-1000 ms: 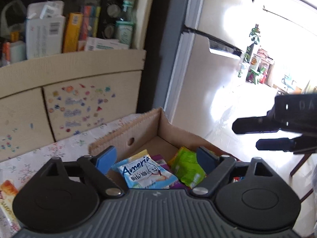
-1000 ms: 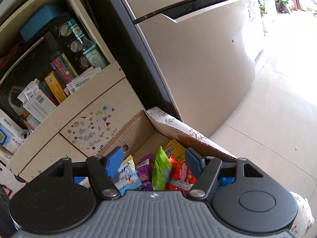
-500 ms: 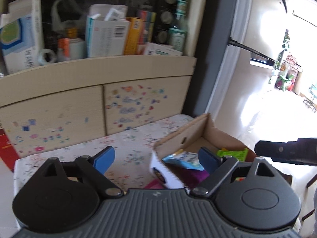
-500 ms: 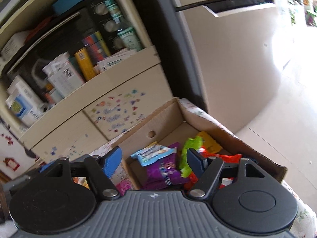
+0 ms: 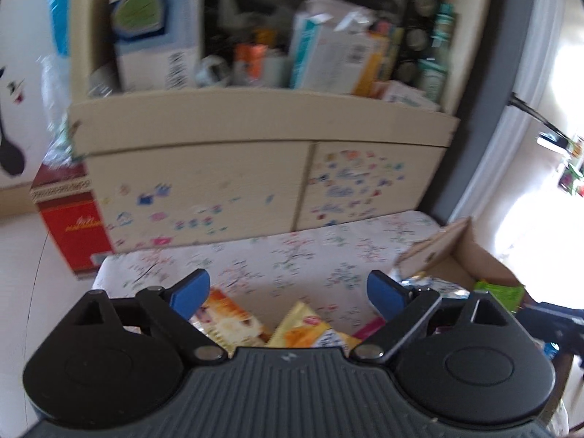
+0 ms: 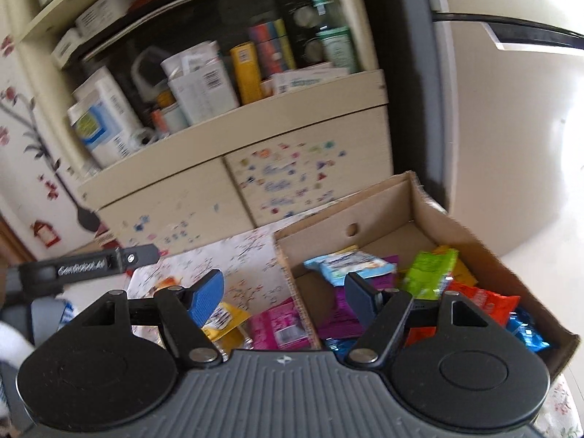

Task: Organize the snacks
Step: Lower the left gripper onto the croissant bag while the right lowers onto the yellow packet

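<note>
Your left gripper has swung away from the cardboard box. A second ago it looked straight into the box; now the box sits off to its right, and loose snacks lie on the flowered tablecloth just left of the box. Its fingers have just been opening and stand wide, with nothing between them. Below them you can see a yellow packet and an orange-and-white packet, both still outside the box.

Your right gripper has turned the same way. Its fingers are apart too and hold nothing. It hangs over the left wall of the box. Inside the box lie a light blue packet, a green packet, a purple one and an orange one. Just outside that wall lie a pink packet and a yellow packet.

So both hands look done with the box for now, and they seem to be going for the snacks left on the cloth. Those still need putting away.
</note>
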Demonstrator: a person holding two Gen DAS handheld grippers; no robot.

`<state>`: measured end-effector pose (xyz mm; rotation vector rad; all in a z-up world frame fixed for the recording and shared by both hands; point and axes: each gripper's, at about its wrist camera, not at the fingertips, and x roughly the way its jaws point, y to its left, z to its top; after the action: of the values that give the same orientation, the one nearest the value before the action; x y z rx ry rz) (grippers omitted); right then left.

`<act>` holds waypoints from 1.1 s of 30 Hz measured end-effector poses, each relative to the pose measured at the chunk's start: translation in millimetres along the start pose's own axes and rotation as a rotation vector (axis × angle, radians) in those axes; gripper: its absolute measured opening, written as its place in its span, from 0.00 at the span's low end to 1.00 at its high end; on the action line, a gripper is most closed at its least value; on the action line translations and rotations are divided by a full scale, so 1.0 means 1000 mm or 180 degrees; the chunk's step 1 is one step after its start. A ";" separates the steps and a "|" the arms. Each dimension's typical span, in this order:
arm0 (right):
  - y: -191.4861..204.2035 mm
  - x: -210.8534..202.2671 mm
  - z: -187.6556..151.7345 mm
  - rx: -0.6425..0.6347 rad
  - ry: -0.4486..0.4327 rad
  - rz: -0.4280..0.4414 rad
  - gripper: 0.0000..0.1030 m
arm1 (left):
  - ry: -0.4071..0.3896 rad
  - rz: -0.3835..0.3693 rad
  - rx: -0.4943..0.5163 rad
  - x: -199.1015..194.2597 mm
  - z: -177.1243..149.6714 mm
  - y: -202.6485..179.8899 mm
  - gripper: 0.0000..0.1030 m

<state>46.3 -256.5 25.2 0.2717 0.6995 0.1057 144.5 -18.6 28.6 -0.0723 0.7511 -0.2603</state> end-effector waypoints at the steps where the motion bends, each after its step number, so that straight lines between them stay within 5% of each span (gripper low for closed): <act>1: 0.004 0.003 -0.001 -0.0046 0.0015 0.0035 0.76 | 0.0026 0.0031 -0.0064 0.003 0.000 0.006 0.90; 8: 0.026 0.026 -0.009 -0.0366 0.0172 0.0249 0.76 | 0.0299 0.0233 -0.0391 0.033 -0.012 0.035 0.90; 33: 0.070 0.125 -0.024 -0.1197 0.0734 0.0640 0.79 | 0.0779 0.0437 -0.0597 0.104 -0.030 0.041 0.90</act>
<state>125.7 -160.9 -50.6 -0.0335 0.8635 0.4607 205.1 -5.1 -69.2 -0.1680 1.0187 -0.0672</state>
